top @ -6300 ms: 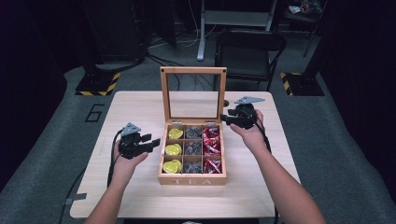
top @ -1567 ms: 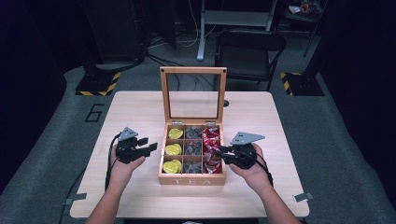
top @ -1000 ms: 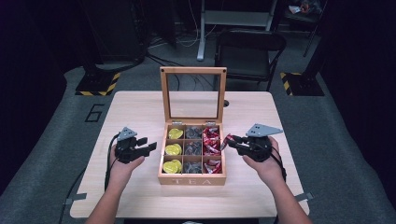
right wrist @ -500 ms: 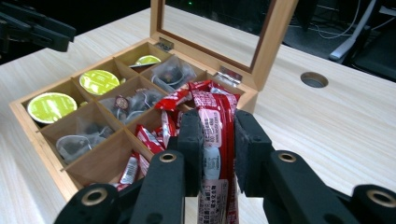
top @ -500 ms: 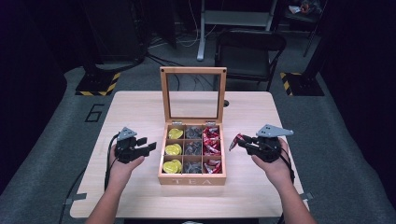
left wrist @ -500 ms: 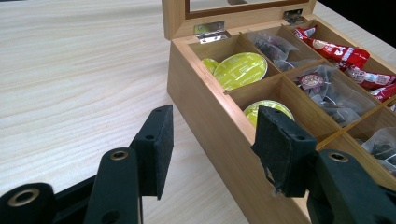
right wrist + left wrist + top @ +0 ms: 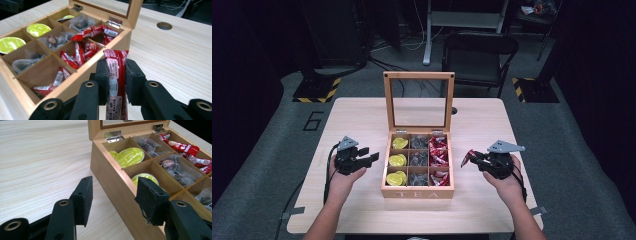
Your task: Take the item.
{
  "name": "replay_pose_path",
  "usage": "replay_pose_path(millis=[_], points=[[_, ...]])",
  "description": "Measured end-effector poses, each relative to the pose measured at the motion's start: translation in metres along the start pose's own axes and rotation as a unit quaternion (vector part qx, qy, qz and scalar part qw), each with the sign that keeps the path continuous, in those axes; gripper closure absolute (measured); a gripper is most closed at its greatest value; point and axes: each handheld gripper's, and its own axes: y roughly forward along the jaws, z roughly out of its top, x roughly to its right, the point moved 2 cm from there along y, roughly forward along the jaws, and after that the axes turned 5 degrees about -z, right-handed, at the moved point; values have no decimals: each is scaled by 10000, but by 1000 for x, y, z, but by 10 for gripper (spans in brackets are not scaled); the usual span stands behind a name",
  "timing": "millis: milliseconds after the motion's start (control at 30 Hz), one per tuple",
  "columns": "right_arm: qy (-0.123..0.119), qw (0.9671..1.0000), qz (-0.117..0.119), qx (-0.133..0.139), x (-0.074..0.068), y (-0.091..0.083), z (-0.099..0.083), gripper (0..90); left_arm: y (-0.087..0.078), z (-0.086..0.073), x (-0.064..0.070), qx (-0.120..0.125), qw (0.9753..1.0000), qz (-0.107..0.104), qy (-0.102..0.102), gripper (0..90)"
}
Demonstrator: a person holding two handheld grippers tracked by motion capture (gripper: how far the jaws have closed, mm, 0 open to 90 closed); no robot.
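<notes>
High view: we hold the right gripper (image 7: 475, 159) right of the box (image 7: 417, 159), clear of its rim.

Left gripper view: jaws parted, nothing between them, beside the box's (image 7: 117, 182) left wall.

Right gripper view: jaws clamp the red sachet (image 7: 115, 75) mid-length; lower it flat onto the surface (image 7: 175, 57) before releasing.

The tea box (image 7: 417, 187) stood at the middle of the bench (image 7: 362, 120), its lid (image 7: 418, 100) upright along the box's far edge. Inside the box, round capsules (image 7: 397, 160) filled the left column of compartments, tea bags (image 7: 418, 159) the middle column, and sachets (image 7: 439, 158) the right column. The left gripper (image 7: 368, 158) lay left of the box, near its side. The right gripper (image 7: 475, 159) lay right of the box, apart from it, with one sachet (image 7: 115, 72) between its jaws. A chair (image 7: 479, 55) stood behind the bench, beyond the box.
</notes>
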Motion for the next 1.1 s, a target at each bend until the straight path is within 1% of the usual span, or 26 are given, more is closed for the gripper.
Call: replay_pose_path(millis=[100,133,267,567,600,667,733,800,867,967,1067,1100], points=[[56,10000,-61,-38,3,3,-5,740,1,0,0,38,10000,25,-3,473],[81,9999,-82,-58,4,4,-7,740,0,0,0,-4,10000,-1,0,474],[118,9997,-156,-113,9,9,-14,739,1,0,0,-9,10000,-4,-4,473],[242,9989,-246,-313,17,16,-28,737,0,0,0,-1,10000,-4,-5,473],[240,9990,-236,-303,18,17,-28,737,0,-1,0,-10,10000,-13,-24,473],[263,9989,-227,-321,19,18,-30,735,0,0,0,1,10000,-4,3,473],[359,9986,-210,-331,20,20,-31,735,0,-1,0,-9,10000,-14,-21,473],[356,9986,-195,-351,21,20,-32,734,0,-1,0,-8,10000,-12,-21,473],[433,9981,-186,-404,22,22,-35,733,0,0,0,0,10000,-2,2,473],[403,9980,-200,-433,24,24,-36,733,1,-1,0,-10,10000,-6,-2,473],[463,9974,-219,-500,25,25,-39,732,1,-1,0,1,10000,-1,-2,473],[451,9974,-236,-509,26,26,-40,732,1,-1,0,1,10000,-1,-2,473]])
